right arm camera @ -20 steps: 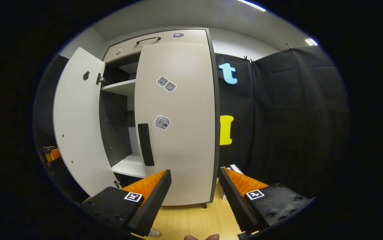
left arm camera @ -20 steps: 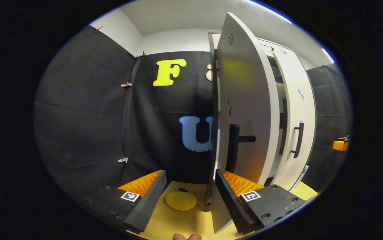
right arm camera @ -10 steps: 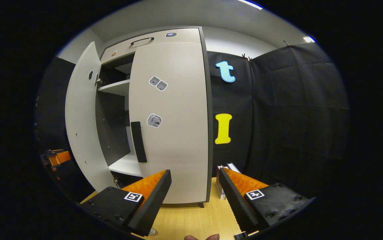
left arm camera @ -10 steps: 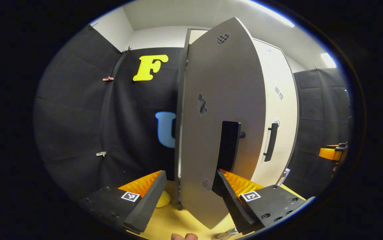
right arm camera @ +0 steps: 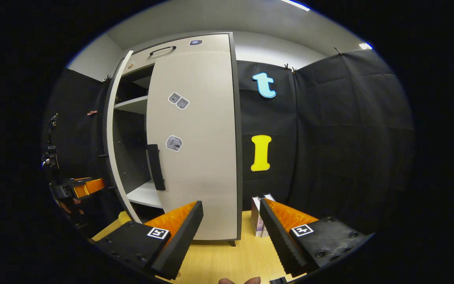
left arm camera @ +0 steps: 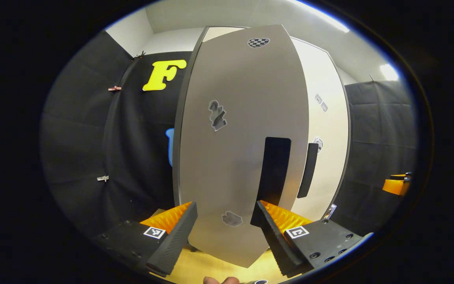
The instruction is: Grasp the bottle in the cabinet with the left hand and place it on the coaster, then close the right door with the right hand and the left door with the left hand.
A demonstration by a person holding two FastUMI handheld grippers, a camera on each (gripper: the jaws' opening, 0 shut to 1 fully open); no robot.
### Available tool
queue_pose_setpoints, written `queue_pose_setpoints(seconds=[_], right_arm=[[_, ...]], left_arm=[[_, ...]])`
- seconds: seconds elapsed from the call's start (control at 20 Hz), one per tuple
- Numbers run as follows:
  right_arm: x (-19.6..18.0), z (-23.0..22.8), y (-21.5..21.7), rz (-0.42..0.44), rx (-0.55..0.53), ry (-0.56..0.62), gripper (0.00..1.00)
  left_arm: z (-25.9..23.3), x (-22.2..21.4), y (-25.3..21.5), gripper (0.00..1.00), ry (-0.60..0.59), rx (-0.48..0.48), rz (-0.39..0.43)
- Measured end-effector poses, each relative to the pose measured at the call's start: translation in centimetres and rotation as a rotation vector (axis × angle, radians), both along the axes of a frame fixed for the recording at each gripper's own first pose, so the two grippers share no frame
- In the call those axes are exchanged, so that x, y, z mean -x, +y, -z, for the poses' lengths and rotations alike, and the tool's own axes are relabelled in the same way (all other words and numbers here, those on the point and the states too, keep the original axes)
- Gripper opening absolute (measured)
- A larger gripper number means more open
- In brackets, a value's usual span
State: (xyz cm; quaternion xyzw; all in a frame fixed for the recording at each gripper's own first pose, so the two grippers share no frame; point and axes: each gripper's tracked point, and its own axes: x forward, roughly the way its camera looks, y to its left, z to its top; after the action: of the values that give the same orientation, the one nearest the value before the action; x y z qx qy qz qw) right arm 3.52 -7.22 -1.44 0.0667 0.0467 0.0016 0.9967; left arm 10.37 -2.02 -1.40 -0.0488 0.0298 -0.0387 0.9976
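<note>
The cabinet's left door (left arm camera: 231, 157) stands face-on right in front of my left gripper (left arm camera: 225, 207), its black handle (left arm camera: 274, 169) just above the right finger. This gripper is open and holds nothing; whether a finger touches the door I cannot tell. In the right gripper view the left door (right arm camera: 111, 150) is ajar and seen almost edge-on, with a shelf (right arm camera: 132, 104) visible in the gap. The right door (right arm camera: 195, 157) is closed flat. My right gripper (right arm camera: 231, 204) is open and empty, a short way in front of the right door. The left gripper (right arm camera: 81, 187) shows beside the left door.
The cabinet stands on a light wooden tabletop (right arm camera: 227, 260). A few books (right arm camera: 256, 217) stand to the right of the cabinet's foot. A yellow object (right arm camera: 123, 216) lies by the left door's lower edge. Black cloth walls surround the booth.
The left door has swung from edge-on towards shut, and the gap into the cabinet has narrowed. The left gripper has followed the door. The right gripper has barely moved.
</note>
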Motion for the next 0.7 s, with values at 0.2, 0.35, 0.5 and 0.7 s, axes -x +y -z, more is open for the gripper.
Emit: queue_pose_setpoints(seconds=[0.2, 0.35, 0.5, 0.7], right_arm=[[-0.5, 0.1, -0.4, -0.009, 0.019, -0.003, 0.96], [-1.0, 0.1, -0.5, -0.021, 0.016, -0.006, 0.96], [-1.4, 0.2, -0.5, -0.034, 0.017, -0.008, 0.96], [-1.7, 0.1, -0.2, -0.054, 0.021, -0.013, 0.96]], left_arm=[[-0.1, -1.6, -1.4, 0.95, 0.002, 0.0, -0.003], [-0.3, -3.1, -2.3, 0.94, -0.001, -0.017, -0.01], [-0.3, -4.6, -3.3, 0.95, -0.005, -0.031, -0.013], [-0.4, -6.0, -4.1, 0.93, -0.01, -0.038, -0.02]])
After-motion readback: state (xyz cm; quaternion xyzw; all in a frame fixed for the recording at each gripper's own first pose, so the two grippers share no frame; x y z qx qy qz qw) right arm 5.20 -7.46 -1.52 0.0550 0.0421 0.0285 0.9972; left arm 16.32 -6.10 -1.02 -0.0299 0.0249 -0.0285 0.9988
